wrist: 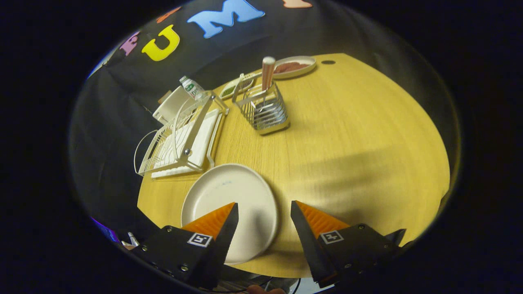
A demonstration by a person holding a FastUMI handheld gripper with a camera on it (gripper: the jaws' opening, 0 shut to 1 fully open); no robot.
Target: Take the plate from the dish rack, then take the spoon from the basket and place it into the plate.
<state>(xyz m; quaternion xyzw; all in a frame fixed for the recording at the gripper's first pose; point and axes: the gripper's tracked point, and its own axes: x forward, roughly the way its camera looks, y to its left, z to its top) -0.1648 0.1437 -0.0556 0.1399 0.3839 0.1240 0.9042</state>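
A cream plate (229,200) lies flat on the yellow table (347,143), right beside the white dish rack (179,139). My gripper (263,208) hovers above the plate's near edge, open, with nothing between its fingers. One finger overlaps the plate in the view; the other is over bare table. Well beyond the fingers stands a wire basket (263,110), and a spoon (267,73) with a pale handle sticks upright out of it.
Behind the basket sit a dish with reddish food (294,66) and a smaller dish with green food (235,87). A plastic bottle (193,88) and a white box (173,104) lie at the rack's far end. A wide stretch of table spreads right of the basket.
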